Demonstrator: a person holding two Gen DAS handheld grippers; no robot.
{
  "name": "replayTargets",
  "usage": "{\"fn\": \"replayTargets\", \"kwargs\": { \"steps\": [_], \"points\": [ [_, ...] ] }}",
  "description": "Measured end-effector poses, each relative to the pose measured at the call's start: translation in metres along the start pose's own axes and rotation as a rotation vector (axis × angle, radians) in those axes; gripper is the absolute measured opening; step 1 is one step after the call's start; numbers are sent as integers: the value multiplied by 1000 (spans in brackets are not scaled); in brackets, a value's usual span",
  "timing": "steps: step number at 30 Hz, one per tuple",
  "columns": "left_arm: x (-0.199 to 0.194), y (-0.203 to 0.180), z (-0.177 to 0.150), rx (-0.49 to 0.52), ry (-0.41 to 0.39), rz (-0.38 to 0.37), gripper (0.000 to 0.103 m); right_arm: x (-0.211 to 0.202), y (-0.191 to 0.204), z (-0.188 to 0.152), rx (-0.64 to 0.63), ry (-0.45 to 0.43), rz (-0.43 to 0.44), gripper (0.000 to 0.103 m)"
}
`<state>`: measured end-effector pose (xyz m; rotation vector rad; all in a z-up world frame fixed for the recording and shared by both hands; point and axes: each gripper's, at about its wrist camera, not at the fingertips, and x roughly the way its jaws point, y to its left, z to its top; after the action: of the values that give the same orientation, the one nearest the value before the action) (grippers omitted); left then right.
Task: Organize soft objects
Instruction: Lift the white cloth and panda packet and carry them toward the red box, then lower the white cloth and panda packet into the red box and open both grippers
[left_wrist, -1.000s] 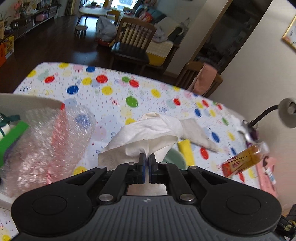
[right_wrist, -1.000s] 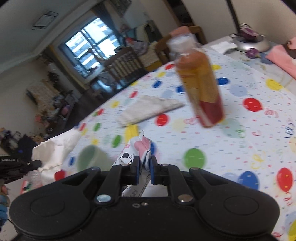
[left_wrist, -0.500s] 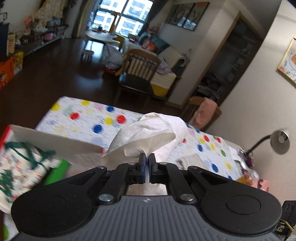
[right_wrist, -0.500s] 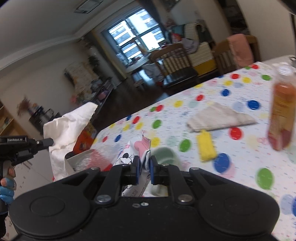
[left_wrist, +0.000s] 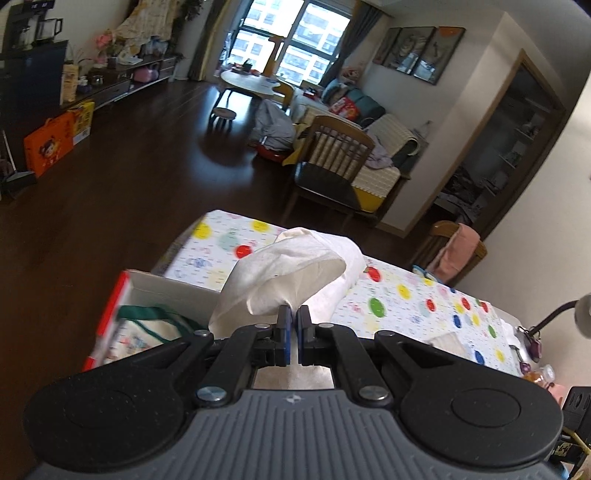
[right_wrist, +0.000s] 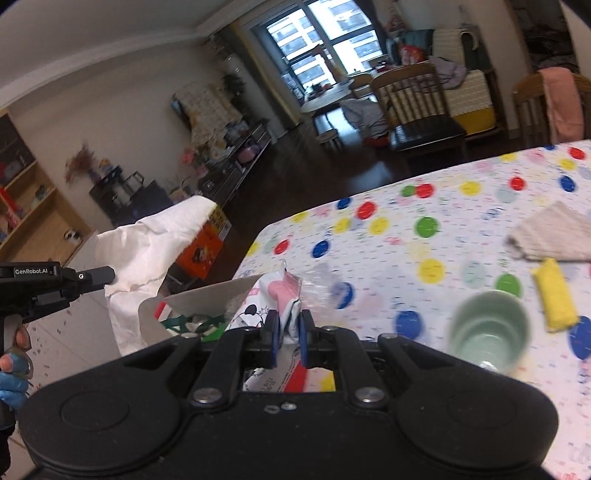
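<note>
The left claw (left_wrist: 294, 317) is pinching a white tissue (left_wrist: 295, 266) above the box (left_wrist: 155, 291) at the tabletop (right_wrist: 443, 236) edge — the right claw (right_wrist: 287, 325) is gripping what looks like a printed wipes packet (right_wrist: 275, 295) nearby.

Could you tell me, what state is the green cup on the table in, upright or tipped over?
Upright: the green cup stands on the table with its open mouth facing up.

The box (left_wrist: 155, 291) is mostly hidden behind the left gripper (left_wrist: 294, 325). The grey cloth (right_wrist: 554, 236) is cut by the picture edge. The tablecloth (right_wrist: 461, 236) dots look blurred.
</note>
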<state>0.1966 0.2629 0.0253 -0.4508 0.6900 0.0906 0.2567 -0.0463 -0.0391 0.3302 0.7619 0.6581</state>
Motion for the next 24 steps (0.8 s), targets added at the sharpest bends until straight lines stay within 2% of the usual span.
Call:
{"fn": "replayTargets", "kwargs": {
  "steps": [7,13,19,24],
  "points": [
    [-1,57,9,-8,27,33,3,45,50,-3,-87,50,-20,10],
    [9,93,5,14,82,52,3,84,79,-14,-143,105,-61,10],
    [26,117,-9,28,153,42,3,111,100,-30,-179,147,-81,10],
    [45,122,-21,75,210,36,3,127,112,-38,-197,169,-108,10]
  ]
}}
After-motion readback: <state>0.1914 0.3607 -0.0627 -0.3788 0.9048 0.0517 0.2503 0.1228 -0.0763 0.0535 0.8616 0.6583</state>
